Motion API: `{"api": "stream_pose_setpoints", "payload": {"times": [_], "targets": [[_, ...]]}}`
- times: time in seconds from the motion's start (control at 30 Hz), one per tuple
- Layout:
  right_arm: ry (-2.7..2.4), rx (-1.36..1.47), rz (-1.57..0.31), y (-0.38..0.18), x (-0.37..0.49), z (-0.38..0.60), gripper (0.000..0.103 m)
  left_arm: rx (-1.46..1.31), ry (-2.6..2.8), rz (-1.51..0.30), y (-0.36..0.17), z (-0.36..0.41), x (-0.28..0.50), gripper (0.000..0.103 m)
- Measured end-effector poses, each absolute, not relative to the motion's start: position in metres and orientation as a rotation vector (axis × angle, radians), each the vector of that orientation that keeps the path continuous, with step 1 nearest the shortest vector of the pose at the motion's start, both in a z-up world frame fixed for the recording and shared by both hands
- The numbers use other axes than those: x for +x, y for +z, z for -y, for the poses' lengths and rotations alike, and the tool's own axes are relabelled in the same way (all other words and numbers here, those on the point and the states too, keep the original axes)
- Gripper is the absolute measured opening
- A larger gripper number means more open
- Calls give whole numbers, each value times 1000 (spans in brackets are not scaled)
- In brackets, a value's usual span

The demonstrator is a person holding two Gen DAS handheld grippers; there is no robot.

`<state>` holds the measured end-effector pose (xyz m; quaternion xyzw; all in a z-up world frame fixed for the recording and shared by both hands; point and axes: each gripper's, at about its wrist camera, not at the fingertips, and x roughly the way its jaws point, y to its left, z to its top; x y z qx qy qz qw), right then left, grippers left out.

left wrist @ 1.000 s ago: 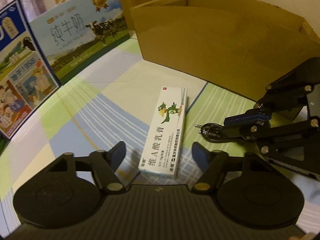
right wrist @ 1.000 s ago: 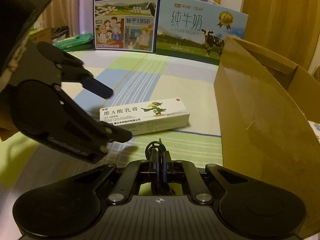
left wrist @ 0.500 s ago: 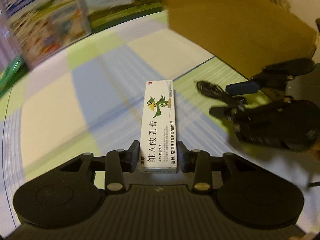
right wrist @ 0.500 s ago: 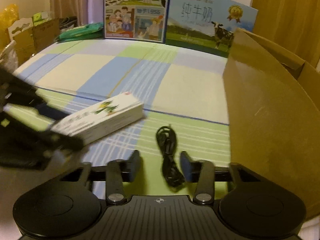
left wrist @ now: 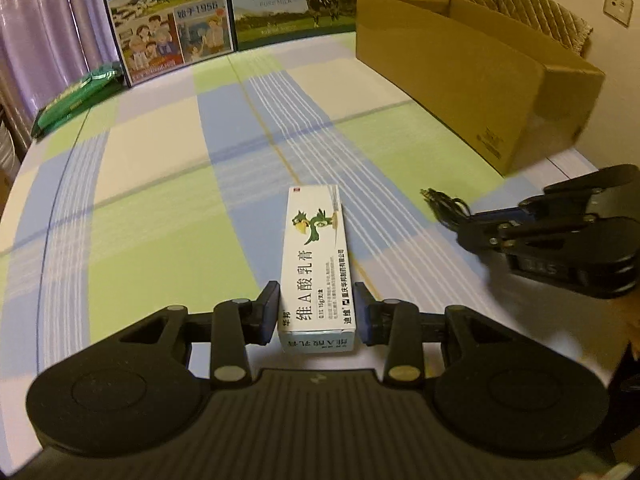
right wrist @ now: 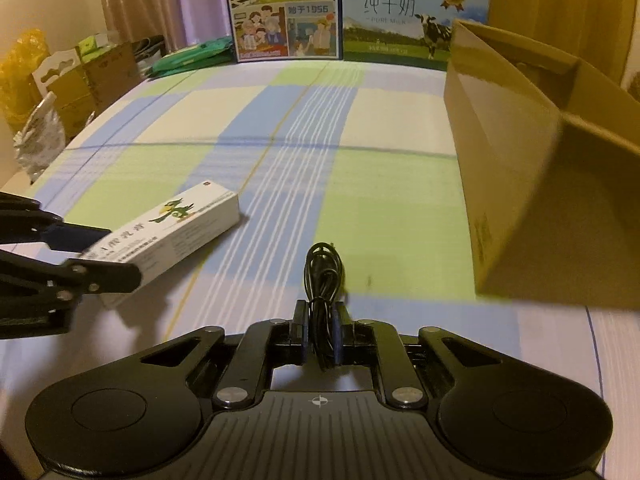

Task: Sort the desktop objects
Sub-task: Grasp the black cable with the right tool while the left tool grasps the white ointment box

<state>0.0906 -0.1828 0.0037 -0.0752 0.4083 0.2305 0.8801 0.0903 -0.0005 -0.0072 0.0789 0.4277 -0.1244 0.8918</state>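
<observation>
**Both tongs loaded, carton off to the right**

Nearest the left wrist camera, the left tongs (left wrist: 316,312) are clamped on the near end of the ointment box (left wrist: 316,264); its long axis runs straight out ahead along the fingers, the far end over the checked desk (left wrist: 160,184). Whether that far end rests on the cloth or hangs just above it cannot be told. In the right wrist view, the right tongs (right wrist: 320,336) are pinched narrow around a coiled black cable (right wrist: 322,276), whose loop also points forward, away from the camera.

The two tools sit side by side, the left tongs and box just to the left of the cable. Beyond them, the open cardboard carton (right wrist: 520,184) stands on the right side of the desk, its near corner close to the right tongs and farther from the left ones. So the likely drop spot lies ahead and to the right of both, with the right hand nearer; the box would have to cross rightward, lengthwise or turned, to clear the carton wall.

At the far edge stand two milk cartons (left wrist: 224,12), and a green packet (left wrist: 76,100) lies at far left
</observation>
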Motion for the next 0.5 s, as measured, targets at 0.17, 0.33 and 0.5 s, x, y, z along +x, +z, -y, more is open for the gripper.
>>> {"api": "stream_pose_setpoints", "payload": {"times": [0.17,0.33,0.5], "targets": [[465,-181,-805,6,75,188,53,158,-256,-864,-11,0,81,48],[489,-219,-781,0,80,178,54,81,-230,-838,-7,-7,88,59],[508,-215,-775,-11,90,173,54,61,-210,-830,-6,-14,95,63]]}}
